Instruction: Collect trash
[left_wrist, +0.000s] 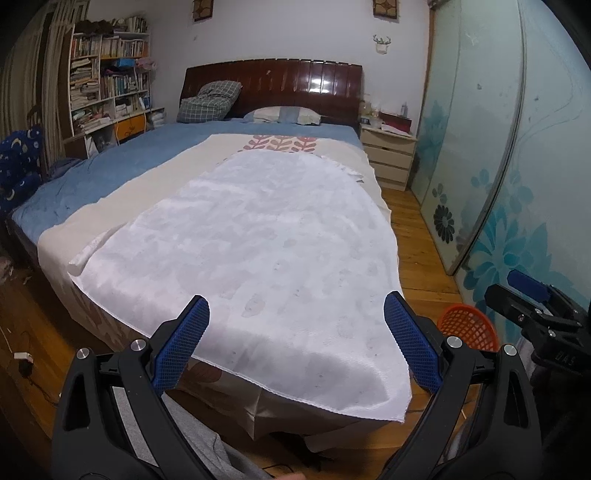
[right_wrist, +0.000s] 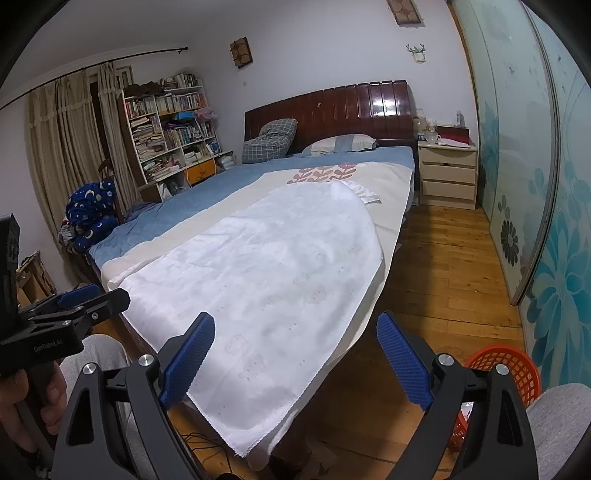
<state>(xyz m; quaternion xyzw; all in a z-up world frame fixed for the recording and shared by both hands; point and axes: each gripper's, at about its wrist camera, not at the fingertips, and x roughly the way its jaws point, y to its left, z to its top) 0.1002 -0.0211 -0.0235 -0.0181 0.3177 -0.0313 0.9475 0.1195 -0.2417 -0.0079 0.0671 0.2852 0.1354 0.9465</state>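
Two black hand-held grippers with blue ribbed pads face a bed covered by a white textured cloth (left_wrist: 258, 266). The left gripper (left_wrist: 295, 343) has its fingers spread wide, holding nothing. The right gripper (right_wrist: 295, 362) is likewise spread and empty. An orange plastic mesh basket (right_wrist: 506, 373) sits on the wooden floor (right_wrist: 443, 258), beside the bed's near right corner.

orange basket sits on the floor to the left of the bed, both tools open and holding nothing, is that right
Not quite: the orange basket sits on the wooden floor to the right of the bed, on the sliding-door side, as the right wrist view shows. The rest holds: the left tool and the right tool are both open and holding nothing.
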